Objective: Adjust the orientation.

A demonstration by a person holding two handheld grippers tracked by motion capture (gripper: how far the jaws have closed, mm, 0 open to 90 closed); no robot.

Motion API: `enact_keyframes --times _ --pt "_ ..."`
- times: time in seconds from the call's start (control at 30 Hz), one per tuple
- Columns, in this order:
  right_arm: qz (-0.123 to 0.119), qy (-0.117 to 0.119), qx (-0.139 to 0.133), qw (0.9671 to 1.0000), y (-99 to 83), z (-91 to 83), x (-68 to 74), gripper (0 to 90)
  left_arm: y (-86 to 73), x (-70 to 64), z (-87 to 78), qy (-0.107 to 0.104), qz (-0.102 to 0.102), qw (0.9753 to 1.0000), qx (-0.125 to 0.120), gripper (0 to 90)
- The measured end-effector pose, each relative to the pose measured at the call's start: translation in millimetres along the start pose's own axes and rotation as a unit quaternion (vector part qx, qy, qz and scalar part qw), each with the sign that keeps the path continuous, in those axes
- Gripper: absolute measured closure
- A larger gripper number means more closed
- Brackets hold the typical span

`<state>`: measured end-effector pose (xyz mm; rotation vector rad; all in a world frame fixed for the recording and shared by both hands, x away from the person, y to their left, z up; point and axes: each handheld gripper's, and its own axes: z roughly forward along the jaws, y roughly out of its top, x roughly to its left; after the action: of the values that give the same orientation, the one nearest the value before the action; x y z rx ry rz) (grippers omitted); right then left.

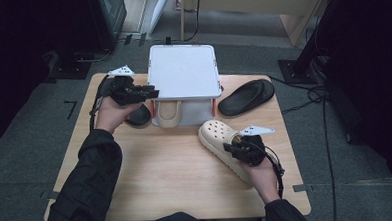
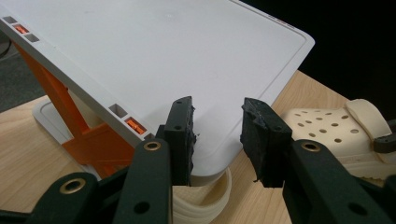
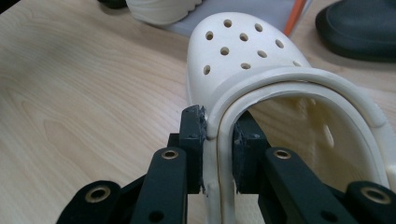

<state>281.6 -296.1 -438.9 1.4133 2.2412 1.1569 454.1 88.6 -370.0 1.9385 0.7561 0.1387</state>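
My right gripper [image 1: 229,147] is shut on the side rim and strap of a cream clog [image 1: 216,134], which lies on the wooden table [image 1: 166,167] at the right. In the right gripper view the jaws [image 3: 217,140] pinch that rim just behind the clog's perforated toe [image 3: 243,51]. At the left front corner of a white shoe rack [image 1: 184,71], my left gripper [image 1: 150,94] is open. Its jaws [image 2: 217,116] frame the corner of the white shelf [image 2: 163,56] without touching it. A second cream clog [image 1: 168,113] sits under the shelf.
A black slipper [image 1: 247,96] lies to the right of the rack. A black shoe [image 1: 139,116] rests by the rack's left foot, under my left hand. Orange struts [image 2: 70,121] hold up the shelf. Bare wood spreads across the table's front.
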Motion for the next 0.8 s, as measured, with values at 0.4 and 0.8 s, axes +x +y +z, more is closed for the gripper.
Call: enact_keyframes --times 0.4,0.8 --pt "-0.004 0.02 0.011 0.9997 11.7 34.1 25.9 76.8 -0.1 -0.2 0.0 0.001 0.001 1.0 -0.001 64.6" --pt "-0.012 0.042 0.008 0.999 9.0 33.5 23.2 67.4 -0.4 0.5 0.0 -0.001 0.001 1.0 -0.001 64.7"
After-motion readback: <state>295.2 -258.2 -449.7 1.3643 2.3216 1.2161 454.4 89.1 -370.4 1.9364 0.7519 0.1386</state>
